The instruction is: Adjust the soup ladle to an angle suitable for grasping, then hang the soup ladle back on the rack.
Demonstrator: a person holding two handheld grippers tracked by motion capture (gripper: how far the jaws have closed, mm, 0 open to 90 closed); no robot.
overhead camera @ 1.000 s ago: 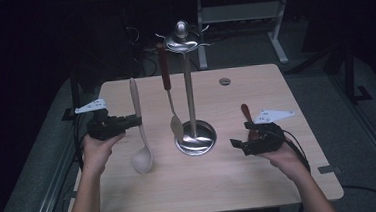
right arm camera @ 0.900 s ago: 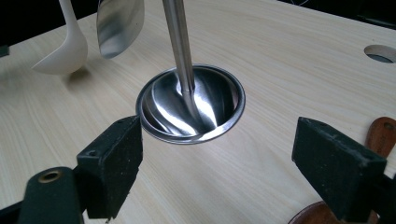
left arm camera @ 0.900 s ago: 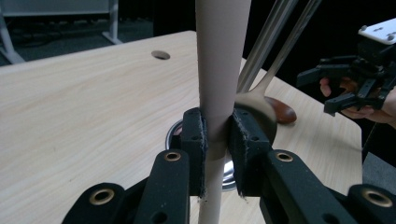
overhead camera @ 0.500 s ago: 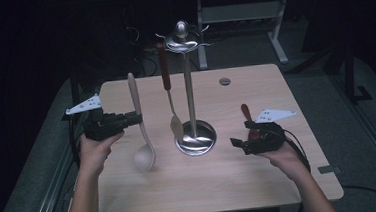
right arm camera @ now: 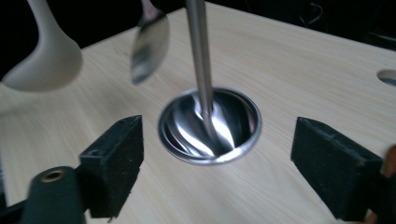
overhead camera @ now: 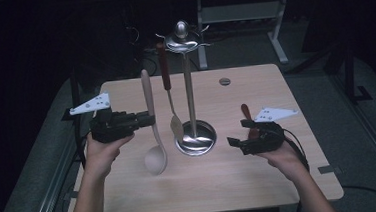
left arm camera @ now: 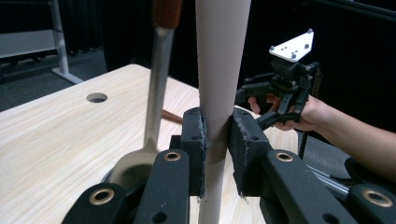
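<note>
Your left gripper (overhead camera: 144, 120) is clamped on the beige ladle (overhead camera: 152, 133) mid-handle, holding it upright w/ the bowl hanging below the jaws. Vs. a sec ago you've lifted it and brought it closer to the steel stand (overhead camera: 190, 93) just right of it, beside the hung spoon (overhead camera: 171, 102); prob. heading for a hook. Your right gripper (overhead camera: 241, 143) idles w/ jaws wide apart, facing the stand's base.

A pale wooden ladle (overhead camera: 153, 133) stands near-upright, bowl down, above the tabletop's left half, beside a polished steel utensil stand (overhead camera: 190, 91) at mid-tabletop, where a brown-handled metal spoon (overhead camera: 169, 95) hangs from its hooks.
</note>
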